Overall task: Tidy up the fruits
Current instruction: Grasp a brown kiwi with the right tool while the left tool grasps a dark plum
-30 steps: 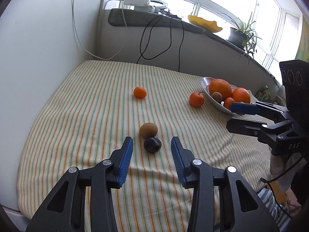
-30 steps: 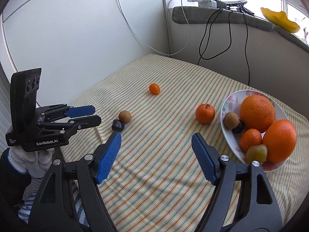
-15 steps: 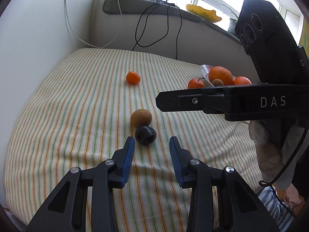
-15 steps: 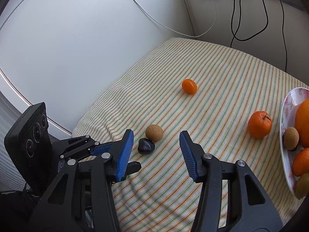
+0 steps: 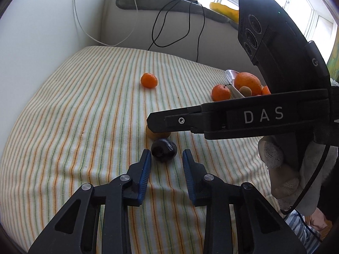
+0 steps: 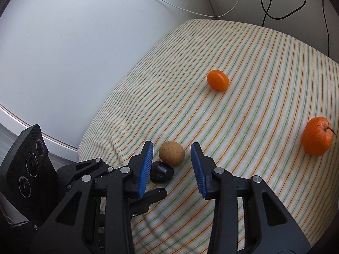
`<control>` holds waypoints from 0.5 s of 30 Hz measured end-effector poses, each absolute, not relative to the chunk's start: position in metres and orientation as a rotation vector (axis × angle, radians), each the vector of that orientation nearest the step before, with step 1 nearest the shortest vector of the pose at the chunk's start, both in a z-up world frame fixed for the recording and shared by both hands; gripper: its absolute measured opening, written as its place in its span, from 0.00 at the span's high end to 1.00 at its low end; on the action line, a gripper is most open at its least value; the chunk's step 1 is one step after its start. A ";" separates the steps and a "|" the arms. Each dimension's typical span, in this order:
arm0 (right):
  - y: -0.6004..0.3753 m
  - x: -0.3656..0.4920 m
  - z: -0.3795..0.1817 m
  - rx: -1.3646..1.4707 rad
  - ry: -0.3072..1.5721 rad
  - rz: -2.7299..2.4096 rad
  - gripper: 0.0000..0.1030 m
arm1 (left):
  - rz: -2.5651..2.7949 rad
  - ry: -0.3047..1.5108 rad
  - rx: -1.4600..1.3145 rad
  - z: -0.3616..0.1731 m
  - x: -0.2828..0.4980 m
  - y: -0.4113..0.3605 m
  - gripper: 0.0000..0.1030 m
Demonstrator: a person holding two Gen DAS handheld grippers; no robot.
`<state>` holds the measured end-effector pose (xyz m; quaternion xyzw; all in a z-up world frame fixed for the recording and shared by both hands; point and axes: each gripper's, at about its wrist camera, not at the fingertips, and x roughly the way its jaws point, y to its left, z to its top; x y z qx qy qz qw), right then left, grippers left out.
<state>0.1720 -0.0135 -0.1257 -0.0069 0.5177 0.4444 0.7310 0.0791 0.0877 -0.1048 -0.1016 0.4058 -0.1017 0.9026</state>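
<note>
A dark plum (image 5: 163,149) lies on the striped cloth, touching a round brown fruit (image 6: 171,152) behind it. My left gripper (image 5: 167,155) is low over the cloth, its jaws closing, with the plum (image 6: 162,174) just at the fingertips and untouched. My right gripper (image 6: 172,145) reaches in from the right, its jaws also closing. The brown fruit sits between its blue pads with a gap on each side. In the left wrist view the right gripper (image 5: 152,124) crosses side-on and hides most of the brown fruit (image 5: 157,135).
A small orange fruit (image 6: 218,82) and a stemmed mandarin (image 6: 316,136) lie farther out on the cloth. A bowl (image 5: 231,75) with oranges stands at the right. A gloved hand (image 5: 275,158) holds the right gripper. White walls and hanging cables border the table.
The right gripper swung left from the bowl side to the brown fruit and narrowed its jaws. The left gripper dropped closer to the plum and narrowed too.
</note>
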 end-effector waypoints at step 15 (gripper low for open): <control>-0.008 0.168 -0.129 -0.006 1.148 0.973 0.74 | -0.198 0.833 -0.215 -0.105 0.081 0.090 0.80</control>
